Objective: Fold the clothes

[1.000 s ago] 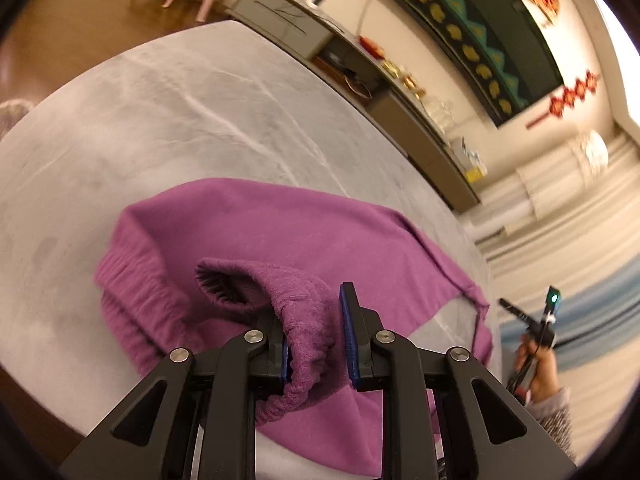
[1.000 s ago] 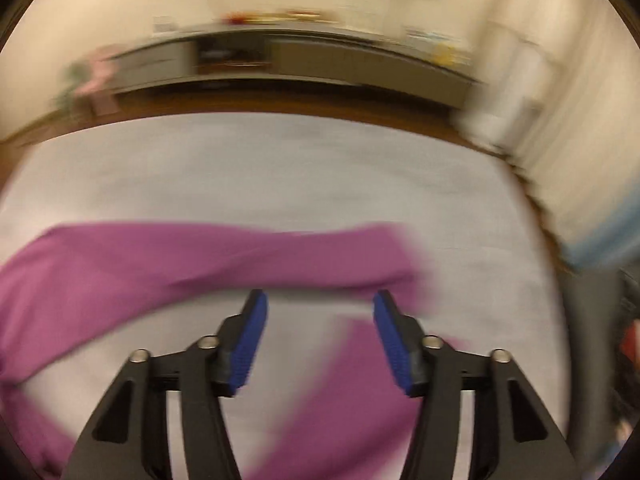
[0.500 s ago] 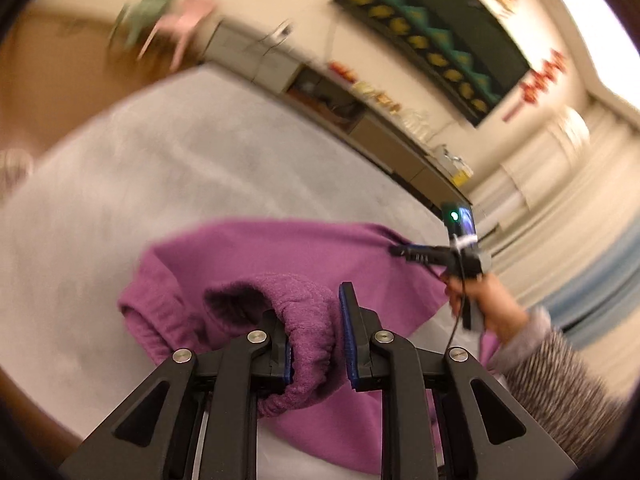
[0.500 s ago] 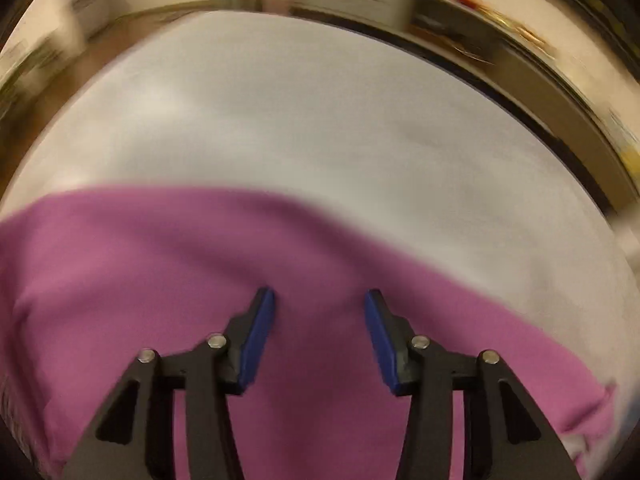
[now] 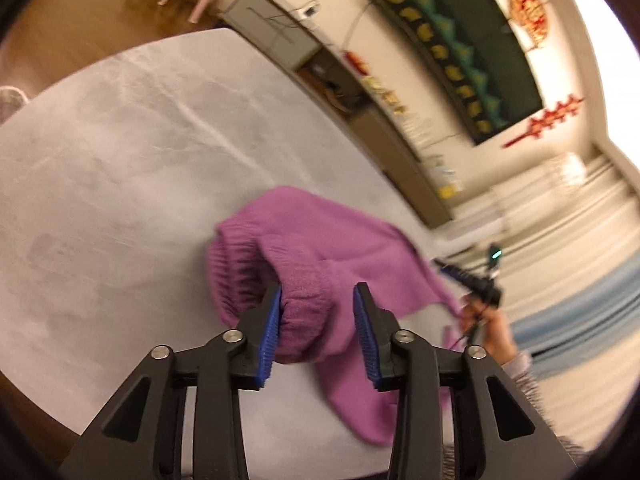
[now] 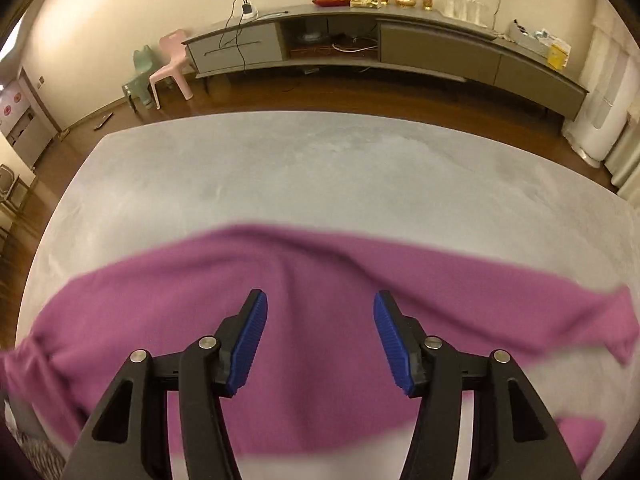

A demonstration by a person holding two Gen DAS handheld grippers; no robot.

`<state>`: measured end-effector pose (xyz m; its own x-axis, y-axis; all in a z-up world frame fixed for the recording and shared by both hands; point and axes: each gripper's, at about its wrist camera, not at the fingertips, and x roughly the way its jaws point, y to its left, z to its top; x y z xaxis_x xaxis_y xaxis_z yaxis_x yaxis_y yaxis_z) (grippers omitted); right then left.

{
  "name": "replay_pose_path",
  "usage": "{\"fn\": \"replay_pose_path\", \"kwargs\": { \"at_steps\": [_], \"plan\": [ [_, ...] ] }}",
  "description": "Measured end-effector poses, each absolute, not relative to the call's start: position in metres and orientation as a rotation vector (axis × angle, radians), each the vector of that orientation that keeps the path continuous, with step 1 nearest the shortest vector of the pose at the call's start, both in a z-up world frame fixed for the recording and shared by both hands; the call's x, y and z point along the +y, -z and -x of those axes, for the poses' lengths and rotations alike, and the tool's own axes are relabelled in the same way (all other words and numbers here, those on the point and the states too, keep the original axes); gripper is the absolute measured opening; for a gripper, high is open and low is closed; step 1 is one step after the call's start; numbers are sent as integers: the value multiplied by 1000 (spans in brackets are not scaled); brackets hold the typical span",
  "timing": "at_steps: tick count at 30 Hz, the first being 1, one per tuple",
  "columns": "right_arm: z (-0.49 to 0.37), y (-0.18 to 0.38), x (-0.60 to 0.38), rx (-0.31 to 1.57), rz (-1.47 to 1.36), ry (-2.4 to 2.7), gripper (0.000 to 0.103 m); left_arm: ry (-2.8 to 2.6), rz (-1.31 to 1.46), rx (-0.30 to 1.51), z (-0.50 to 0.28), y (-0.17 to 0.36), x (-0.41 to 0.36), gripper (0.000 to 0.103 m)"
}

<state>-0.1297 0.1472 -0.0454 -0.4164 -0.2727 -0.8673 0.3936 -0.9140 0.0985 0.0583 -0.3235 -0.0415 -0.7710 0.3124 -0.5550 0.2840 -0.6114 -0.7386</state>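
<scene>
Purple pants (image 5: 320,240) lie bunched on the grey bed (image 5: 120,160), waistband between your spread left gripper (image 5: 316,320), right gripper (image 6: 320,332) spread above the cloth: pinch deep before lifting.

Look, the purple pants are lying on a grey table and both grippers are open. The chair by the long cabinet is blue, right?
Not blue: the chair by the long cabinet is pink, as the right wrist view shows. The purple pants do lie on the grey table, and the left gripper and right gripper are open.
</scene>
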Motion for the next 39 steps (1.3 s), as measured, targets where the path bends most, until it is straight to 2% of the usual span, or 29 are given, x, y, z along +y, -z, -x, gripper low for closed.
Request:
{"fn": "replay_pose_path", "kwargs": {
  "at_steps": [3,5,8,9,10,11,14,17,21,22,23,24,25,26,28,29,30,31,32,33,34,35,36,39],
  "plan": [
    [110,47,124,200,-1378,2263,60,-2649,1123,-1419,-45,51,-319,42],
    [87,47,71,263,-1312,2155,72,-2688,1142,-1421,-38,53,-317,43],
    [62,58,-14,437,-1223,2015,78,-2736,1141,-1397,-36,55,-314,43],
    [54,64,-42,498,-1194,1970,78,-2756,1151,-1374,-36,57,-313,37],
    [47,69,-70,558,-1164,1923,79,-2752,1144,-1361,-37,56,-311,21],
    [39,74,-99,616,-1134,1876,79,-2751,1123,-1344,-38,55,-312,15],
    [20,91,-177,775,-1052,1740,79,-2734,1081,-1299,-40,54,-313,14],
    [20,114,-212,878,-1044,1668,79,-2708,1077,-1253,-38,54,-312,12],
    [31,126,-221,853,-1075,1608,77,-2735,1065,-1117,-35,44,-297,11],
    [33,126,-220,842,-1071,1599,63,-2758,1057,-1060,-34,39,-290,11],
    [33,124,-217,840,-1057,1592,34,-2780,1049,-1011,-34,35,-285,11],
    [33,122,-215,852,-1050,1595,16,-2819,1036,-957,-35,30,-280,11],
    [34,120,-213,882,-1047,1611,8,-2862,1021,-899,-37,25,-274,11],
    [35,114,-211,900,-1026,1640,7,-2897,999,-862,-39,20,-271,11],
    [50,76,-197,804,-946,1779,7,-2998,934,-826,-47,12,-270,12],
    [61,54,-188,739,-905,1859,7,-3046,910,-828,-49,9,-273,13],
    [75,35,-179,684,-872,1952,7,-3092,926,-860,-48,11,-279,24],
    [92,20,-170,634,-851,2054,7,-3137,952,-901,-47,13,-286,52],
    [110,5,-160,580,-827,2155,8,-3181,979,-942,-46,16,-293,64],
    [127,-4,-152,533,-823,2237,9,-3189,1005,-1022,-45,21,-302,68],
    [144,3,-147,501,-878,2265,15,-3153,1035,-1118,-45,29,-312,68],
    [160,15,-144,477,-973,2250,33,-3118,1056,-1161,-44,33,-315,68],
    [171,26,-139,442,-1059,2228,39,-3084,1074,-1191,-44,37,-318,68],
    [163,43,-87,219,-1191,2121,45,-3030,1100,-1184,-40,39,-315,68]
  ]
}}
